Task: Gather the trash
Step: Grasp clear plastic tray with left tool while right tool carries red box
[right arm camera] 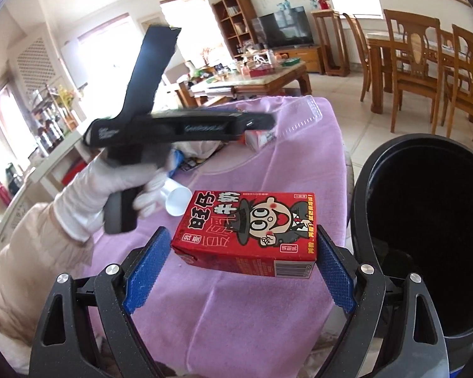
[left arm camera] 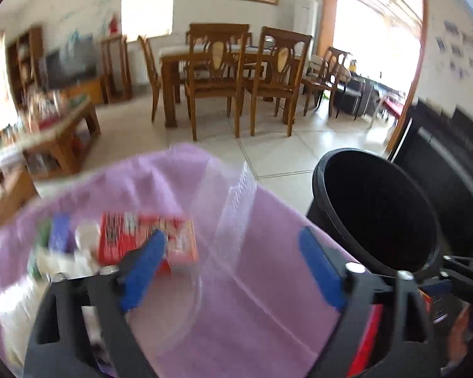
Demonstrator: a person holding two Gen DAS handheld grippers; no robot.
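In the right wrist view my right gripper [right arm camera: 241, 233] is shut on a red milk carton [right arm camera: 246, 230], one blue pad at each end, and holds it just above the purple cloth [right arm camera: 236, 315]. A black bin [right arm camera: 432, 236] stands open to its right. In the left wrist view my left gripper [left arm camera: 233, 236] is open over the purple cloth [left arm camera: 268, 283], with nothing pressed between its pads. A clear plastic box [left arm camera: 233, 208] lies under it. A second red carton [left arm camera: 148, 242] sits behind the left finger. The black bin [left arm camera: 378, 208] is at the right. A gloved hand holds the left gripper [right arm camera: 265, 124].
A white paper cup [right arm camera: 178, 200] and several wrappers [left arm camera: 56, 252] lie at the cloth's left side. Beyond are a cluttered coffee table [right arm camera: 261, 78], a dining table with wooden chairs [left arm camera: 233, 63], a television [right arm camera: 283, 28] and tiled floor [left arm camera: 283, 145].
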